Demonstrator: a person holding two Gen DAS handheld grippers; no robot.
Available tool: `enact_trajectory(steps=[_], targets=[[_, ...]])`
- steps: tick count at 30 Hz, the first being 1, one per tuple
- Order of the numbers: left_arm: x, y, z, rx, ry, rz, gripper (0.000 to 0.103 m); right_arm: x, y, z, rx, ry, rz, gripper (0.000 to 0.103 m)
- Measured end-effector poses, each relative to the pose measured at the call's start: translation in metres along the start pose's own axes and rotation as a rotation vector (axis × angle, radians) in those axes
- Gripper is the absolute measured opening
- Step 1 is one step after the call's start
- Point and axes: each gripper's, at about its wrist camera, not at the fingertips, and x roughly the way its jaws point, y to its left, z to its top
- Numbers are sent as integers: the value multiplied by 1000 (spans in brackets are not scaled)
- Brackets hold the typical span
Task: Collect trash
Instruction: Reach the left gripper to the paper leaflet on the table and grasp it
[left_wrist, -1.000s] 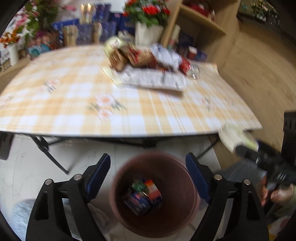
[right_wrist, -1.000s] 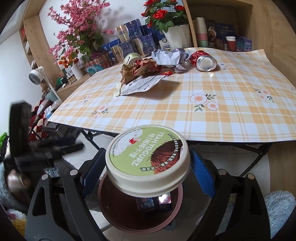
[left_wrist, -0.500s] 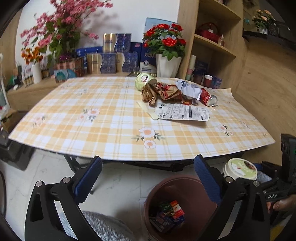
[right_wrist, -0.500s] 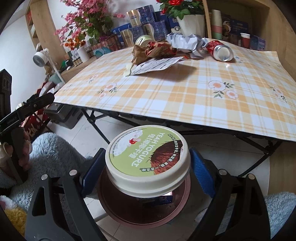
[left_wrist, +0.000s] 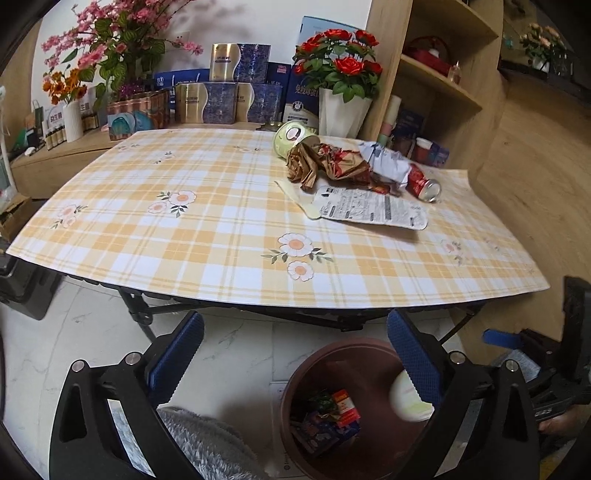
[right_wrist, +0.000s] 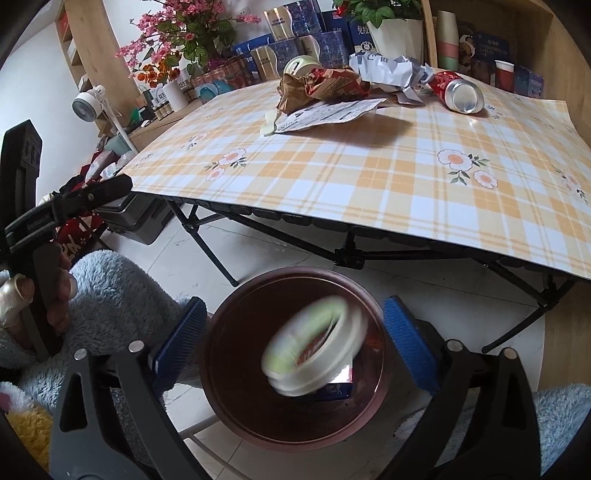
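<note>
Tumbling blurred inside the bin, the yogurt tub sits clear of the right gripper, jaws apart above the bin. Left gripper also spread, holding nothing beside the bin; wrappers and can lie on the table beyond the bin.

I see a table with a yellow checked cloth with flowers on it. Behind it stand red roses in a white pot, pink flowers and blue boxes. A small white fan stands beside it.
</note>
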Motion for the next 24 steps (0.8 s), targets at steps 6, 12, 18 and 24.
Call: enact_trajectory(steps=[6, 12, 18, 24], targets=[[3, -6, -1, 32, 8, 8, 97, -3, -9, 2, 38, -16, -22, 97], [5, -8, -1, 42, 17, 18, 97, -4, -19, 2, 78, -22, -66, 97], [6, -10, -1, 57, 20, 19, 97, -6, -31, 4, 132, -35, -121, 97], [9, -9, 0, 50, 30, 7, 97, -11, -37, 11, 140, -61, -171, 97]])
